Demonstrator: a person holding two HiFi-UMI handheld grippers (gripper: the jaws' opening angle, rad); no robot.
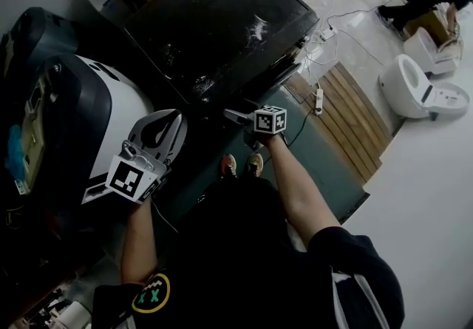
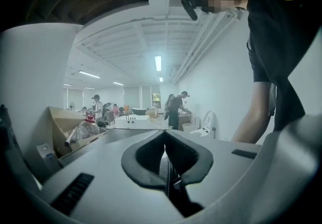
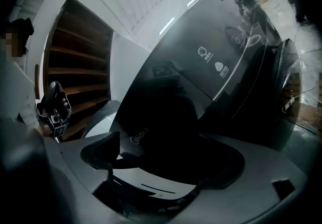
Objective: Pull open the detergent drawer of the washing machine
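Observation:
The black washing machine (image 1: 214, 24) stands straight ahead of me, its dusty lid seen from above. My right gripper (image 1: 240, 117) is at the machine's front edge, lying level and pointing left. In the right gripper view the dark front panel (image 3: 211, 67) with a logo fills the frame. My right gripper (image 3: 161, 160) has its jaws wide apart there, with a pale panel (image 3: 151, 180) low between them; no pad visibly presses on it. My left gripper (image 1: 166, 128) hangs off to the left, away from the machine. In its own view the left gripper (image 2: 165, 162) is shut on nothing.
A white-and-black machine (image 1: 81, 120) stands close on the left. A wooden pallet (image 1: 347, 113), a power strip (image 1: 319, 100) with cables and white toilets (image 1: 414, 87) lie to the right. My shoes (image 1: 240, 165) are below the machine's front. Several people stand far off (image 2: 176, 107).

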